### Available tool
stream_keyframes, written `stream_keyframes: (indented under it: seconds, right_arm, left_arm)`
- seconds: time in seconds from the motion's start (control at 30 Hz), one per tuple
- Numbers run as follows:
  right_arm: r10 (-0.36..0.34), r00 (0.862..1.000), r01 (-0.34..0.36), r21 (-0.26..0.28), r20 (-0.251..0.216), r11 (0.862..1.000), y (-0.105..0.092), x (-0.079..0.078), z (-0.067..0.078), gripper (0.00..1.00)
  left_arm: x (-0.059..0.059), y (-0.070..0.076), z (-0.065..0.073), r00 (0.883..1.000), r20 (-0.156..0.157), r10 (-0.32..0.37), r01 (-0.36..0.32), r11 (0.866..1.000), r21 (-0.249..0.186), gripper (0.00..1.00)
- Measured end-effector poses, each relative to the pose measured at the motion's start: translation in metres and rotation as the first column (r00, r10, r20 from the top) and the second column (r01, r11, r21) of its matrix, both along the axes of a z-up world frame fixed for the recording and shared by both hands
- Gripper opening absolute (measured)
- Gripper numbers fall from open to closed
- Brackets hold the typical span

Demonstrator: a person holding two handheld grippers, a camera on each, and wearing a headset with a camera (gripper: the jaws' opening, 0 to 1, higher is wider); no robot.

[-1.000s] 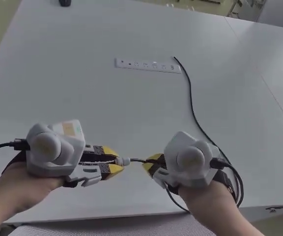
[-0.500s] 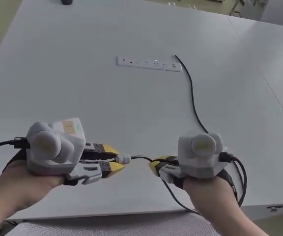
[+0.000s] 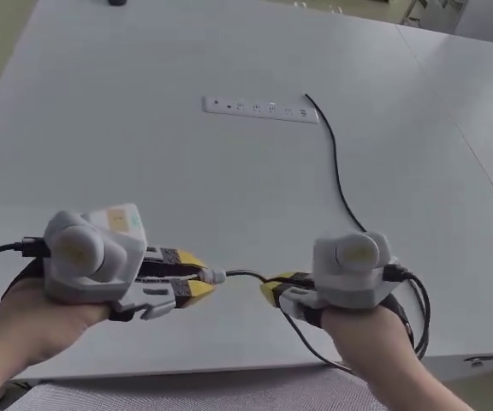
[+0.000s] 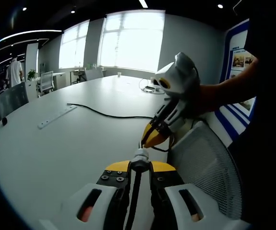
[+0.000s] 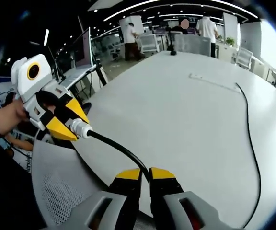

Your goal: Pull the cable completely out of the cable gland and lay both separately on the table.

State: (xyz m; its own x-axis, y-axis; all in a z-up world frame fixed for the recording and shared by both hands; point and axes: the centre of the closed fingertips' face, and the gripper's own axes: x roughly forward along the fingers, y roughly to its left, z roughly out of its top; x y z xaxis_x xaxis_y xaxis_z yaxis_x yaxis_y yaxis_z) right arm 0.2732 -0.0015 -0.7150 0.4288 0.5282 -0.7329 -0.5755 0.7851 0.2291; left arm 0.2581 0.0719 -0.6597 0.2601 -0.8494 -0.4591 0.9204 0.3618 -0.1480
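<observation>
Over the table's near edge, my left gripper (image 3: 202, 281) is shut on a white cable gland (image 3: 212, 276), whose tip sticks out between the yellow jaws (image 4: 139, 157) (image 5: 83, 131). A black cable (image 3: 245, 275) runs out of the gland to my right gripper (image 3: 272, 288), which is shut on it a short way off (image 5: 145, 173). The exposed stretch of cable (image 5: 116, 147) bows slightly between the two grippers. In the left gripper view the right gripper (image 4: 153, 136) faces mine from ahead. The cable's free end trails down behind the right hand (image 3: 302, 338).
A white power strip (image 3: 259, 109) lies mid-table, its black cord (image 3: 339, 184) running toward the near right edge. A grey mesh chair back (image 5: 66, 191) sits below the grippers. People stand at the table's far end (image 5: 207, 26).
The right gripper has moved right, away from the left, and turned upright; more black cable now shows between gland and right gripper. The left gripper has barely moved.
</observation>
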Motion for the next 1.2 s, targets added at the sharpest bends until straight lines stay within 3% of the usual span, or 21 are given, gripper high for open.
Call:
stream_keyframes:
  seconds: [0.23,0.37,0.43,0.47,0.57,0.63,0.67,0.73,0.83,0.97,1.03,1.2]
  right_arm:
    - [0.001,1.0,-0.002,0.047,0.023,0.999,0.001,-0.001,0.005,0.04]
    - [-0.005,0.999,0.002,0.074,0.032,0.997,0.004,-0.001,0.012,0.13]
    - [0.017,0.999,-0.019,0.046,0.052,0.999,0.006,-0.002,0.014,0.16]
    - [0.058,0.995,-0.059,0.004,0.076,0.998,0.005,-0.002,0.014,0.17]
    - [0.146,0.981,-0.142,-0.045,0.128,0.989,0.018,-0.007,0.024,0.19]
    - [0.235,0.956,-0.216,-0.12,0.177,0.969,0.026,-0.008,0.03,0.19]
    - [0.303,0.93,-0.267,-0.185,0.209,0.946,0.031,-0.008,0.032,0.19]
    - [0.383,0.888,-0.316,-0.266,0.256,0.911,0.038,-0.006,0.037,0.18]
    - [0.475,0.839,-0.385,-0.326,0.267,0.863,0.051,-0.009,0.04,0.17]
    - [0.555,0.783,-0.431,-0.398,0.281,0.81,0.061,-0.008,0.042,0.15]
    - [0.572,0.769,-0.44,-0.413,0.286,0.797,0.063,-0.007,0.042,0.12]
    - [0.603,0.751,-0.467,-0.43,0.269,0.773,0.067,-0.006,0.04,0.05]
  left_arm:
    - [0.001,-0.001,0.001,1.0,-0.006,0.001,-0.001,1.0,0.0,0.15]
    - [0.001,-0.001,-0.001,1.0,-0.009,-0.003,0.003,1.0,0.004,0.15]
    - [0.002,-0.001,-0.001,1.0,-0.01,-0.003,0.003,1.0,0.005,0.15]
    - [0.002,-0.001,-0.001,1.0,-0.012,-0.002,0.002,1.0,0.003,0.15]
    - [0.001,-0.001,-0.002,1.0,-0.014,-0.001,0.001,1.0,0.004,0.15]
    - [0.001,-0.001,-0.002,1.0,-0.017,-0.001,0.001,1.0,0.004,0.15]
    - [0.001,0.0,-0.002,1.0,-0.017,-0.002,0.002,1.0,0.004,0.15]
    - [0.001,0.0,-0.003,1.0,-0.019,-0.003,0.003,1.0,0.006,0.15]
    - [0.001,-0.001,-0.003,1.0,-0.021,-0.005,0.005,1.0,0.006,0.15]
    - [0.001,-0.001,-0.003,1.0,-0.022,-0.005,0.005,1.0,0.005,0.15]
    - [0.001,-0.001,-0.003,1.0,-0.021,-0.006,0.006,1.0,0.005,0.15]
    - [0.001,-0.001,-0.002,1.0,-0.019,-0.006,0.006,1.0,0.0,0.15]
